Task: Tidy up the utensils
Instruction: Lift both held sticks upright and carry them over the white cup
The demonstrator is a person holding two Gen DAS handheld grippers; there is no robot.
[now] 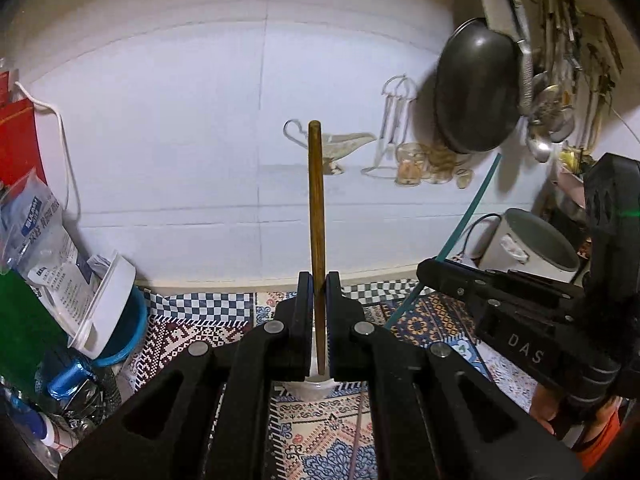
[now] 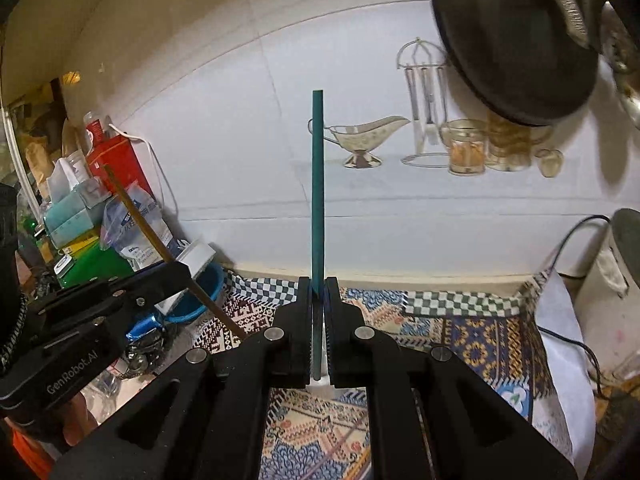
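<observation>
Wooden stick (image 1: pixel 316 216): centre of frame, clamped upright in left gripper (image 1: pixel 319 292).
Green stick (image 2: pixel 318 200): centre, pinched by right gripper (image 2: pixel 319 294).
Risk: thin sticks may slip or twist; hanging pan (image 2: pixel 516 36), upper right, could be hit.

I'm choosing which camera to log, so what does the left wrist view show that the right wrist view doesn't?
Only the left wrist view shows the hanging ladles beside the pan. Only the right wrist view shows the tissue box. Both show the left tool shut on a brown chopstick, the right tool shut on a teal chopstick, the dark pan and the patterned cloth.
</observation>
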